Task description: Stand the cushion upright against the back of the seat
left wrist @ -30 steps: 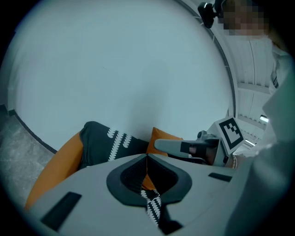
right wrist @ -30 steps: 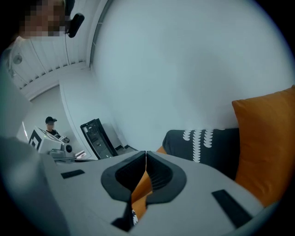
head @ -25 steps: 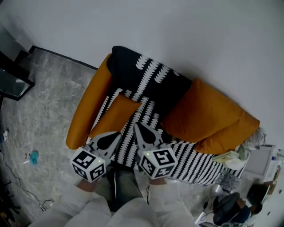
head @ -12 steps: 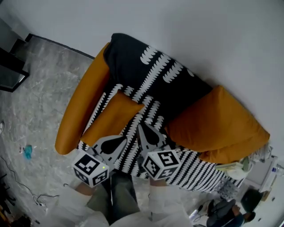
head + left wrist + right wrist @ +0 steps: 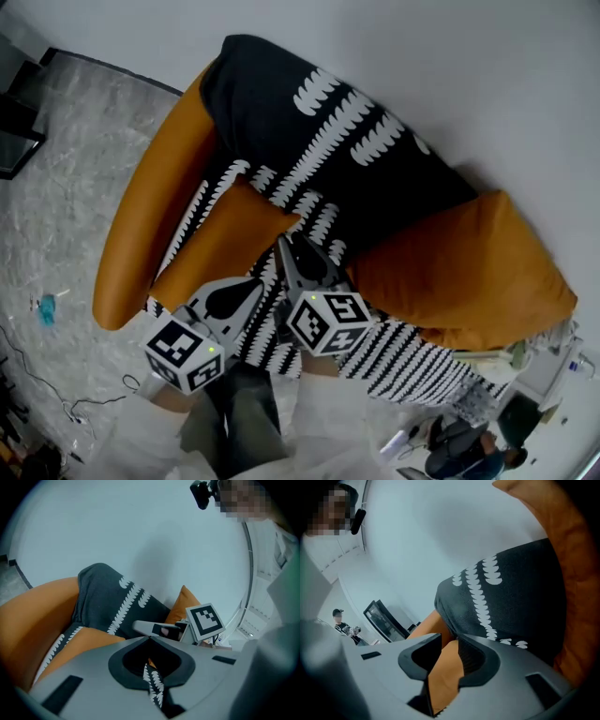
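Nearest are the person's white sleeves (image 5: 323, 417), one behind each marker cube. The left gripper (image 5: 257, 282) reaches over the front edge of the seat. Its jaws are together at the tips with nothing gripped, and the patterned throw (image 5: 309, 141) shows through the opening behind them. The right gripper (image 5: 284, 246) sits just beside it and slightly farther in. Its jaws have just been opening and stand partly apart. The near corner of the small orange cushion (image 5: 223, 246) fills the gap between them, though the ribbed pad on one side looks bare rather than pressed into the fabric.

That cushion lies flat on the seat, on top of the black-and-white throw and close to the left armrest (image 5: 141, 225) – not upright against the back. Beyond it the throw climbs over the sofa's backrest. A larger orange cushion (image 5: 459, 267) leans at the right end of the sofa, well apart from the small one. A pale wall (image 5: 422, 56) rises behind, with grey marbled floor (image 5: 56, 206) off to the left.
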A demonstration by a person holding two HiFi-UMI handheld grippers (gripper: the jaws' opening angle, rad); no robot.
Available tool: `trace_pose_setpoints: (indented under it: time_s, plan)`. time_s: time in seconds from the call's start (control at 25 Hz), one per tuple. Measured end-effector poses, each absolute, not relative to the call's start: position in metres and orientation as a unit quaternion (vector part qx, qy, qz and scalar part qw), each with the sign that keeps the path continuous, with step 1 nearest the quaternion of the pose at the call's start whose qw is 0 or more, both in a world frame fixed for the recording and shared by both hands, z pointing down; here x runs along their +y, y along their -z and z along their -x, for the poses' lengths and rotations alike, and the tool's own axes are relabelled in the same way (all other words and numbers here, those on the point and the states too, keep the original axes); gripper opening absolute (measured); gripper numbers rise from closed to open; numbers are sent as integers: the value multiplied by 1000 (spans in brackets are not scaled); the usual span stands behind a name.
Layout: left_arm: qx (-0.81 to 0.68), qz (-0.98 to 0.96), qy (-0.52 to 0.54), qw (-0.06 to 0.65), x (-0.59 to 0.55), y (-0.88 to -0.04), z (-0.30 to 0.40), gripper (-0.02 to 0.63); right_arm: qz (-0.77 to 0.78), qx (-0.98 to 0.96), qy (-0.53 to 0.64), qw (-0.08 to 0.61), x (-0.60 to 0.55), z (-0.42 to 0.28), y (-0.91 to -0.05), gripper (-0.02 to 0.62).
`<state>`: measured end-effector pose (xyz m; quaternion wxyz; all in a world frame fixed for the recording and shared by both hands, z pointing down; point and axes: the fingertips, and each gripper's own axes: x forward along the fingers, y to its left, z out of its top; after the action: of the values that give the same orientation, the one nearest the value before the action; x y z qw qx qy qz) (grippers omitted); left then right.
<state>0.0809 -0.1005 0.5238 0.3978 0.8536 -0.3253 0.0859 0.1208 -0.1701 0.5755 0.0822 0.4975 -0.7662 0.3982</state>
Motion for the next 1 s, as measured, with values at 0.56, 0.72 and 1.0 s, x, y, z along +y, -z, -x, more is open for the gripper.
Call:
trace_pose_setpoints:
  time_s: [0.56,0.72,1.0]
  plan:
    - [-310,-853,-89,411,-119,-560,-95,8,-543,-688,-478,56,-208,-157,-659,190]
    - [-299,-855,-92,413,-112,-565,-103,8,-543,-670,-505,43,-209,-154,-674,224]
    - [-304,-848,-92,424,-118,-578,-104,8,-550,-645,-529,41,-210,-161,-698,238]
